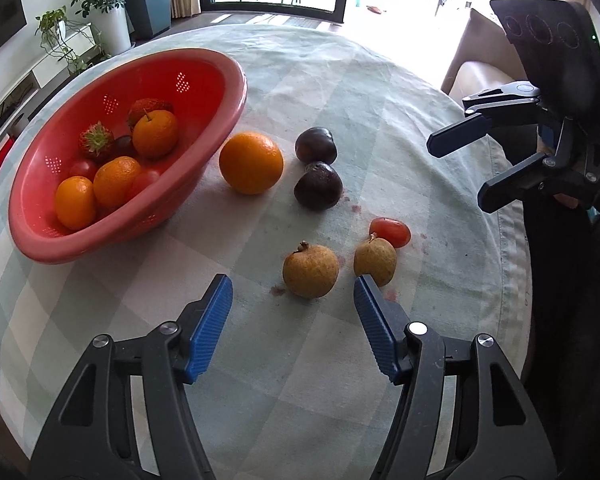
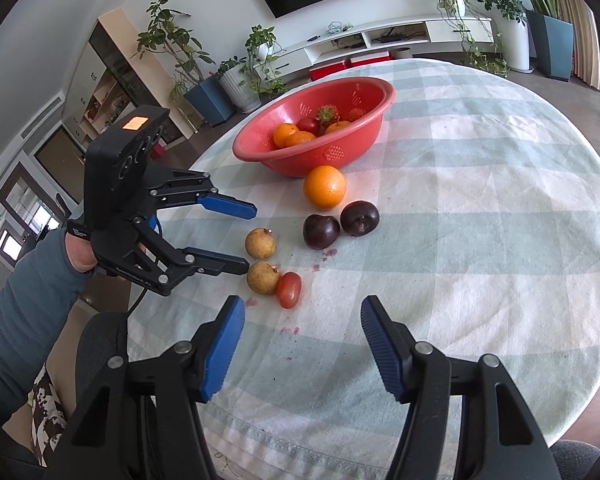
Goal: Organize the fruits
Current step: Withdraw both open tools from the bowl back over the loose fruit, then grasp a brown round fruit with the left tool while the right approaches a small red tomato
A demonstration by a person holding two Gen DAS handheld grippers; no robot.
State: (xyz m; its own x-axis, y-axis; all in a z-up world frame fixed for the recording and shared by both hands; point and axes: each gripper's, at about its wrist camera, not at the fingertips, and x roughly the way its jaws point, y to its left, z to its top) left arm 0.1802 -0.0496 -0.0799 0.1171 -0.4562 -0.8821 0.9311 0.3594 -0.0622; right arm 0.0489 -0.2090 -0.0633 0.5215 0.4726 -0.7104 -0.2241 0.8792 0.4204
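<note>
A red basket (image 1: 236, 92) (image 2: 356, 152) on the checked tablecloth holds oranges, strawberries and small tomatoes. Beside it on the cloth lie a large orange (image 1: 251, 162) (image 2: 324, 187), two dark plums (image 1: 316, 145) (image 1: 318, 186) (image 2: 321, 231) (image 2: 359, 218), two tan longans (image 1: 310, 270) (image 1: 375, 261) (image 2: 260, 243) (image 2: 263, 277) and a red grape tomato (image 1: 390, 232) (image 2: 289, 289). My left gripper (image 1: 293, 300) (image 2: 249, 238) is open and empty, just short of the longans. My right gripper (image 2: 303, 322) (image 1: 456, 170) is open and empty, near the table's edge.
Reddish juice stains (image 1: 277, 290) (image 2: 290, 330) dot the cloth near the fruit. The round table's edge (image 2: 236, 424) is close below my right gripper. A brown chair (image 1: 480, 64) stands past the table's far right. Potted plants and a low shelf line the wall.
</note>
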